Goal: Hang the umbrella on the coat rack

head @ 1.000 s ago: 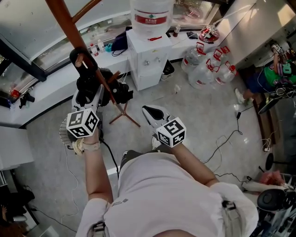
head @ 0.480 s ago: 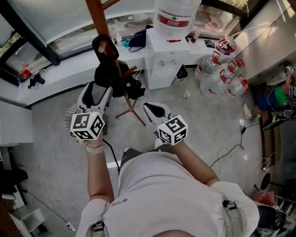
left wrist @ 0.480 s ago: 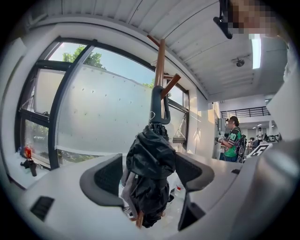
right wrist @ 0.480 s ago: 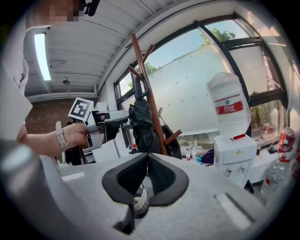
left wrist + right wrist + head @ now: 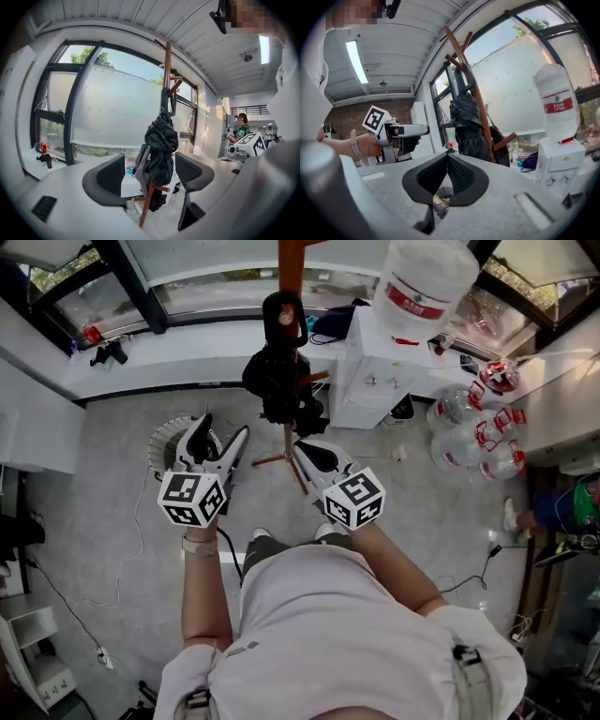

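A black folded umbrella (image 5: pixel 281 382) hangs by its curved handle (image 5: pixel 284 313) from a peg of the brown wooden coat rack (image 5: pixel 291 257). My left gripper (image 5: pixel 221 435) is open and empty, held apart from the umbrella on its near left. In the left gripper view the umbrella (image 5: pixel 161 152) hangs against the rack's pole (image 5: pixel 167 65), well beyond my left gripper (image 5: pixel 149 176). My right gripper (image 5: pixel 300 450) is shut on nothing, just short of the rack's feet. In the right gripper view its tips (image 5: pixel 447 157) meet, and the umbrella (image 5: pixel 466 126) and rack (image 5: pixel 472 86) stand ahead.
A white water dispenser (image 5: pixel 375 381) with a big bottle (image 5: pixel 422 282) stands right of the rack. Several water jugs (image 5: pixel 478 427) sit on the floor further right. A round fan (image 5: pixel 167 442) lies on the floor left of the rack. Cables trail over the floor.
My left gripper, close against the umbrella a second ago, has drawn back from it and stands open. The umbrella stays hanging on the rack. The right gripper has kept shut.
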